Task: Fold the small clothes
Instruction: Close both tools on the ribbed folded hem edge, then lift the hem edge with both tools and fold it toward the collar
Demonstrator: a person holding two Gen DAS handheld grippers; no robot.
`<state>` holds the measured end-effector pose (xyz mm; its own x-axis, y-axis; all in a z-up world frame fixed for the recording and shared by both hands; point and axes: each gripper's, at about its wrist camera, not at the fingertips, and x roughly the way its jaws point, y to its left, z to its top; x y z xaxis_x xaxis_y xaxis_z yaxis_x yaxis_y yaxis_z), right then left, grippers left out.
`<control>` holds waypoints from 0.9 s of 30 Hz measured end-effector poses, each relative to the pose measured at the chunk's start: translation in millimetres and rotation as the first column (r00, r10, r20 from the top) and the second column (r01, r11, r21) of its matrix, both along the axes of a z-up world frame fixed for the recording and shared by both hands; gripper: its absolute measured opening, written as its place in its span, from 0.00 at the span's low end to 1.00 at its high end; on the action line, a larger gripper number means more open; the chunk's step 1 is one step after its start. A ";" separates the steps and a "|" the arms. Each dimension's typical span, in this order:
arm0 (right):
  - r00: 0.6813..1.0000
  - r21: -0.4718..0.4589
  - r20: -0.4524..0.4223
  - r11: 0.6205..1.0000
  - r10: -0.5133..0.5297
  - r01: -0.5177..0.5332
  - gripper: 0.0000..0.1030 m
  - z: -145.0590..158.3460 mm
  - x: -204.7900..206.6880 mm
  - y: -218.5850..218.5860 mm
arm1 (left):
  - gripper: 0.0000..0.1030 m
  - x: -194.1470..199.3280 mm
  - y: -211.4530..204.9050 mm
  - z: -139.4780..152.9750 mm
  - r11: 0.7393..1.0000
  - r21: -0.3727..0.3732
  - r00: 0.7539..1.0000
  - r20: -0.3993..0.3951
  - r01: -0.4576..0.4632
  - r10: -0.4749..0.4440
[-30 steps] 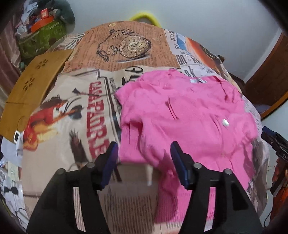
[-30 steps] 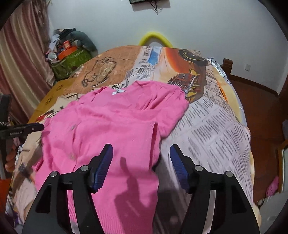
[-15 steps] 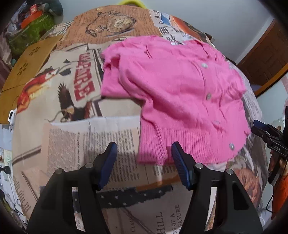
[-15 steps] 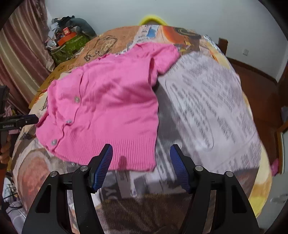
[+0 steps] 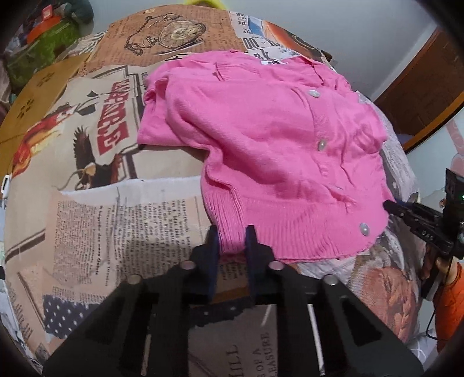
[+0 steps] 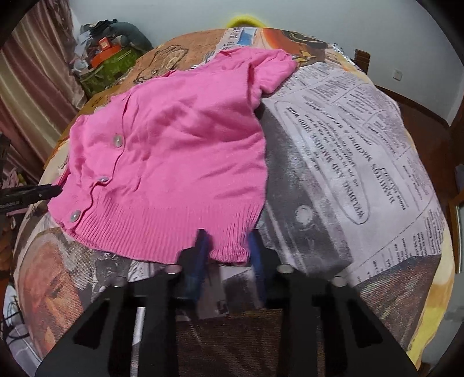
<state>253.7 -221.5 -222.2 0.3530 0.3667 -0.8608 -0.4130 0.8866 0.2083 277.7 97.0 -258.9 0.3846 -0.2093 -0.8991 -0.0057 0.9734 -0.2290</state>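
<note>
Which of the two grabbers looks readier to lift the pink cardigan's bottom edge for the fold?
Probably the left gripper: its fingers are clamped on the pink cardigan at the ribbed hem. The right gripper straddles the other hem corner, but its jaws look less closed.

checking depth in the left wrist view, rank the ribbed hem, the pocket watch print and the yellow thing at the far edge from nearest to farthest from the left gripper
1. ribbed hem of the pink cardigan: pinched between the fingers of the left gripper.
2. pocket watch print: on the cloth beyond the cardigan's collar, upper left.
3. yellow thing: at the far edge, top of the view.
</note>
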 end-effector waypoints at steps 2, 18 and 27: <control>1.000 0.015 -0.012 1.000 0.006 -0.006 0.08 0.4 -0.8 2.8 | 0.12 -2.4 1.0 2.7 1.000 0.001 1.000 0.003 -0.010 0.010; 0.976 0.206 0.218 0.978 -0.010 -0.036 0.07 107.5 -23.3 -6.9 | 0.11 -39.4 24.5 107.0 0.997 -0.028 0.960 0.269 -0.077 0.081; 0.947 0.240 0.321 0.969 -0.029 -0.052 0.07 141.3 0.7 3.2 | 0.11 4.7 35.3 143.0 0.992 -0.036 0.933 0.335 -0.125 0.130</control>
